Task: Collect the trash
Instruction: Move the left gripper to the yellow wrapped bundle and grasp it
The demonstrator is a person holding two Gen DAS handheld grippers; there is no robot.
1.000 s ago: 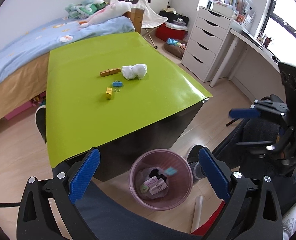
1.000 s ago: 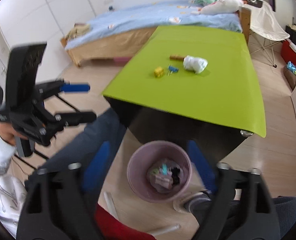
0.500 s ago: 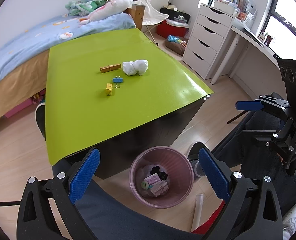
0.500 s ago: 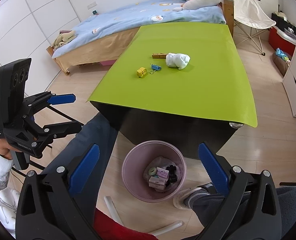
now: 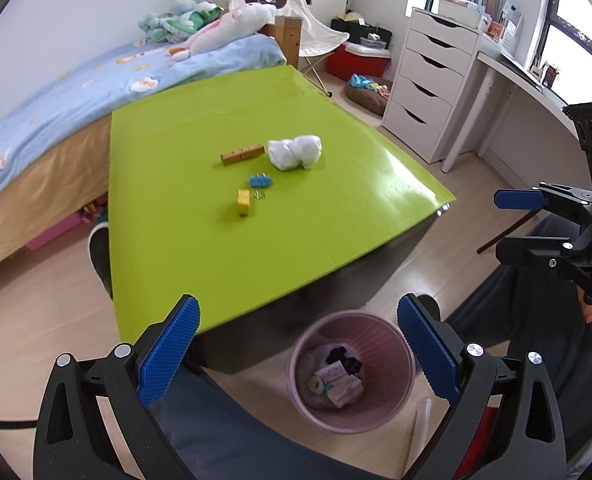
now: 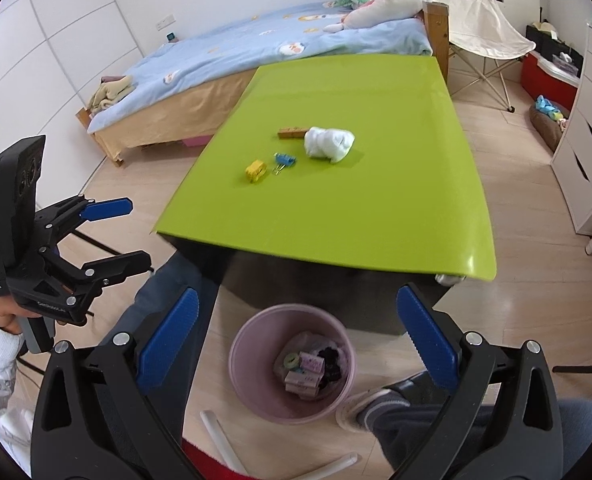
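Note:
A pink bin (image 5: pixel 351 372) (image 6: pixel 292 364) stands on the floor against the near side of the green table (image 5: pixel 200 240) (image 6: pixel 375 216), with small boxes and scraps inside. On the table lie a crumpled white tissue (image 5: pixel 294 152) (image 6: pixel 329 143), a blue binder clip (image 5: pixel 260 181) (image 6: pixel 284 159), a small yellow piece (image 5: pixel 243 202) (image 6: pixel 256 171) and a brown wooden block (image 5: pixel 242 153) (image 6: pixel 292 133). My left gripper (image 5: pixel 297 354) (image 6: pixel 118 236) is open and empty above the bin. My right gripper (image 6: pixel 296 350) (image 5: pixel 515 220) is open and empty, also over the bin.
A bed (image 5: pixel 56 96) runs along the table's far left. A white drawer unit (image 5: pixel 431 88) and a desk (image 5: pixel 515 76) stand on the right, a folding chair (image 6: pixel 479 36) behind the table. White tubes (image 6: pixel 220 436) and the person's legs (image 5: pixel 248 436) are by the bin.
Both grippers have risen and tilted toward the table, so the bin sits lower in view. A blue scrap seen falling over the bin is now inside. Both stay open.

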